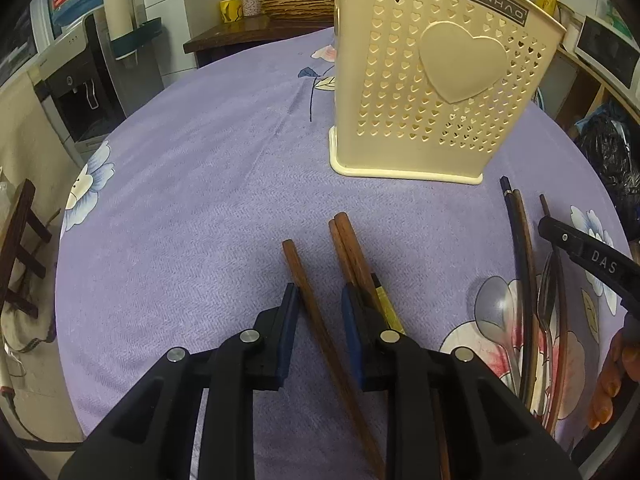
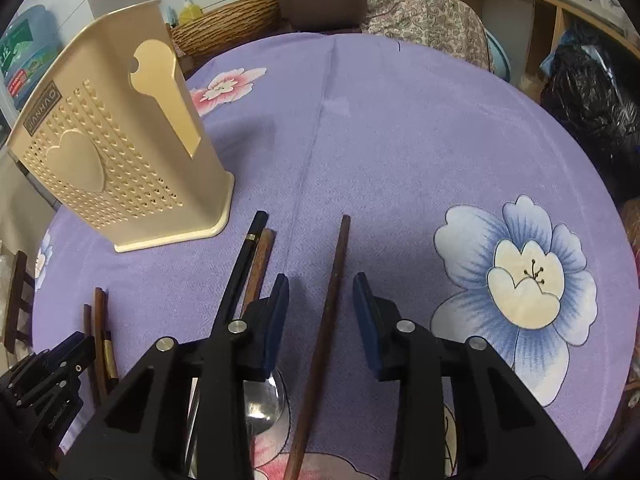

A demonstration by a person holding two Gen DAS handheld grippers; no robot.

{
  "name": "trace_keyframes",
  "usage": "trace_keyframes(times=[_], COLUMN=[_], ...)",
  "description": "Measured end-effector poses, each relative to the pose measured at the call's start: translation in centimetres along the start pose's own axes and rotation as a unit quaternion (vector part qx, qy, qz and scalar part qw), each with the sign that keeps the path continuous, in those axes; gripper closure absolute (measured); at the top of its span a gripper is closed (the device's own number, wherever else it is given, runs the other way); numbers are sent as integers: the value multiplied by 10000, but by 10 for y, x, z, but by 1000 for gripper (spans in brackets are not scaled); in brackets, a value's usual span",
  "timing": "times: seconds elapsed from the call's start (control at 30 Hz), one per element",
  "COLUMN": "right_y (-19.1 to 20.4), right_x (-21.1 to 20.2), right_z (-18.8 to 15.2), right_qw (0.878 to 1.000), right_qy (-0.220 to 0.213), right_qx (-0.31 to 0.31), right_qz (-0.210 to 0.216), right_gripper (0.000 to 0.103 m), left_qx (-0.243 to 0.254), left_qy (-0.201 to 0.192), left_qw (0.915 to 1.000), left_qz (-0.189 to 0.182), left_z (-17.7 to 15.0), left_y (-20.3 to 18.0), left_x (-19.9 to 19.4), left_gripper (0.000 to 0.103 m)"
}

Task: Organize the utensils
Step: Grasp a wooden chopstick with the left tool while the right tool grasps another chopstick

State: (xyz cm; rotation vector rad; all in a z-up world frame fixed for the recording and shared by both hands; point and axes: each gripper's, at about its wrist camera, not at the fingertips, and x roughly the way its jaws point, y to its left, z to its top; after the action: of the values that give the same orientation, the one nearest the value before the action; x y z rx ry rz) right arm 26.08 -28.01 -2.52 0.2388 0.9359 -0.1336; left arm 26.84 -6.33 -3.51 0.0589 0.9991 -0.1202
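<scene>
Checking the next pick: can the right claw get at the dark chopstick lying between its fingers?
Probably yes: the dark chopstick lies between the right claw fingers, which stand clear of it, with bare cloth either side.

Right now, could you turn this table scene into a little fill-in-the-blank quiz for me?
1. The cream utensil holder bears a big raised ____ on its front.
2. The tablecloth is ____ with printed flowers.
3. Between the right hand-held gripper pads lies one wooden ____.
4. Beside the left hand-held gripper, a metal ____ rests on the cloth.

Missing: heart; purple; chopstick; spoon
</scene>
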Motion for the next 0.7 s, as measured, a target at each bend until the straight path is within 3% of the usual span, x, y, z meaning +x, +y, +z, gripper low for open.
trace_keyframes(times=[0.27,0.7], right_y=[-8,-11], right_x=[6,-3], right_z=[9,16], right_qw=[9999,9997], right_qy=[-26,-179], right_qx=[106,37], right_qz=[-65,184], right_gripper=[95,95], left_qx=[-59,-120], left_qy=[-7,-85], left_qw=[10000,9999], left_qz=[-9,-19], left_z=[10,18], left_y=[8,13], left_x=[7,12], left_gripper=[91,95])
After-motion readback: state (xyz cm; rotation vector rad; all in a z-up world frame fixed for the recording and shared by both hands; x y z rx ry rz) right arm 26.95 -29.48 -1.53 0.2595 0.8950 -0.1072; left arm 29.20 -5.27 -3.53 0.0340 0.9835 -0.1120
